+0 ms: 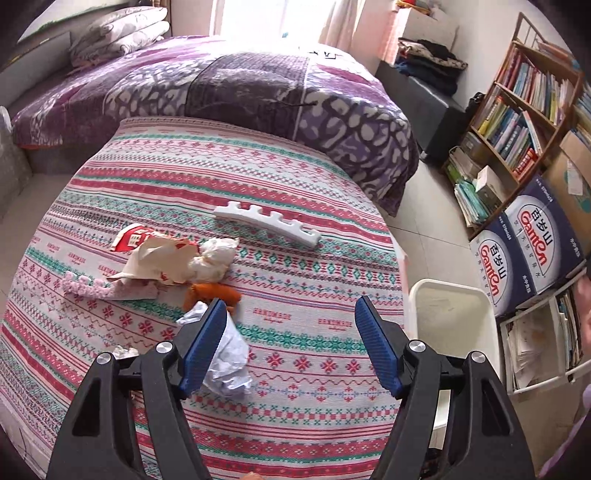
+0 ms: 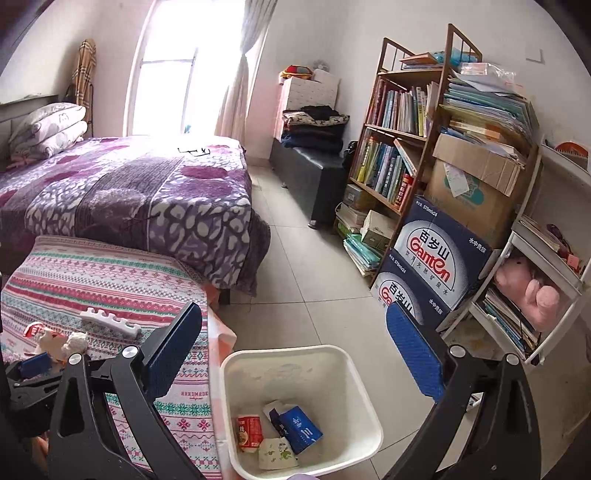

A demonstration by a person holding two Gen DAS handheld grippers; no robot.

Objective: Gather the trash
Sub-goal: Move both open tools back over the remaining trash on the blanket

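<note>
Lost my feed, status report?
Left gripper open above crumpled paper. Right gripper open, empty, over bin. Nothing blocking.

A bed (image 2: 122, 192) with a purple blanket stands by a bright window (image 2: 166, 74) with pale curtains (image 2: 236, 92). The floor (image 2: 303, 266) has light tiles. A wooden bookshelf (image 2: 399, 140) full of books stands against the white wall (image 2: 332, 33).

crumpled white paper (image 1: 231, 356) on striped cloth | torn wrappers, tissue (image 1: 216, 254) piled beyond | white bin (image 2: 343, 373) holds cartons
</note>
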